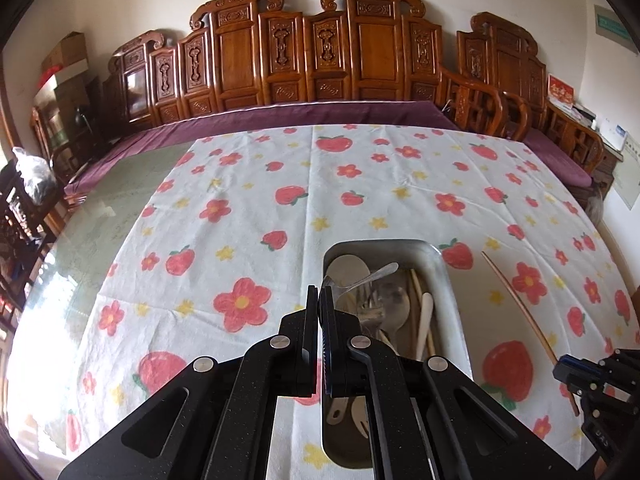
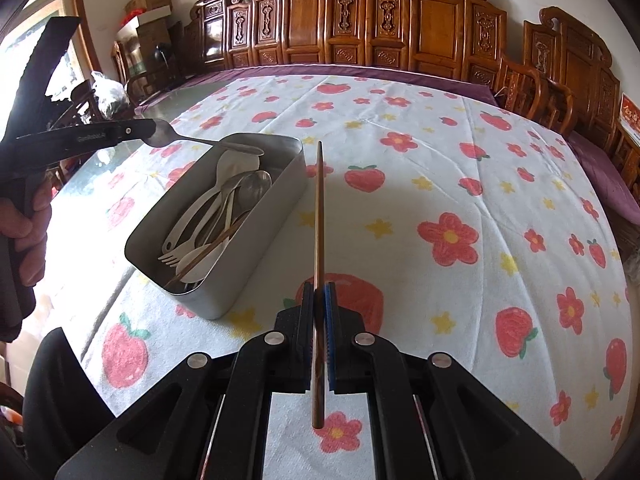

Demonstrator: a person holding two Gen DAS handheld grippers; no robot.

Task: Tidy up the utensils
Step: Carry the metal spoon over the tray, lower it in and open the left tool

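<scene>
Left wrist view: the left gripper (image 1: 319,300) pinches the bowl of a slim steel spoon (image 1: 370,276), handle poking out over the rectangular steel tray (image 1: 450,280) of mixed cutlery on the near half of the strawberry-print tablecloth (image 1: 240,208). So thin a hold could let it swivel and drop outside the rim.

Right wrist view: the right gripper (image 2: 319,300) clamps a long brown wooden chopstick (image 2: 319,216), its tip near the tray's far right corner; swinging it could knock the wall. Right of the tray the cloth lies bare.
</scene>
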